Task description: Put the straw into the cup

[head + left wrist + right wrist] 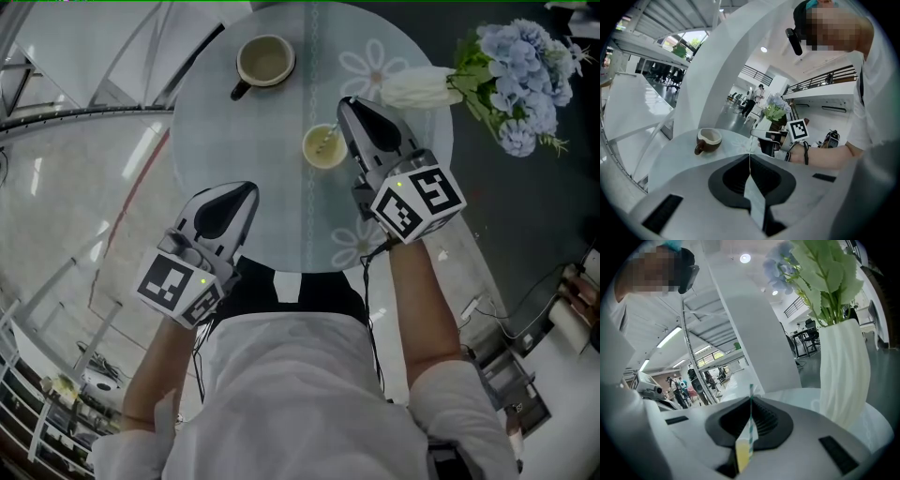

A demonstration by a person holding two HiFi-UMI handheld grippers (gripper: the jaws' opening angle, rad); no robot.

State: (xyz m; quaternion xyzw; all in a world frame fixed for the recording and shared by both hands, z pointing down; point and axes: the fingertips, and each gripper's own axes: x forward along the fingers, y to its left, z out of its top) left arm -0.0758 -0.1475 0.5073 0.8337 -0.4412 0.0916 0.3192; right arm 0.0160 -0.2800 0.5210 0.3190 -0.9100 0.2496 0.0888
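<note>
One striped straw (pixel 750 430) sat pinched in the right hand-held gripper (pixel 346 105) just beside the cup (pixel 307 150); the left hand-held gripper (pixel 249 187), pressed shut, lay farther from it.

The left gripper (pixel 750 161) has its jaws pressed together, nothing between them; beyond, a brown cup (pixel 708 139) stands on the round table (pixel 670 159); the right gripper (pixel 760 136) is farther right.

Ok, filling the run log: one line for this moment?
left gripper shut, empty | right gripper shut on straw | straw at cup
</note>
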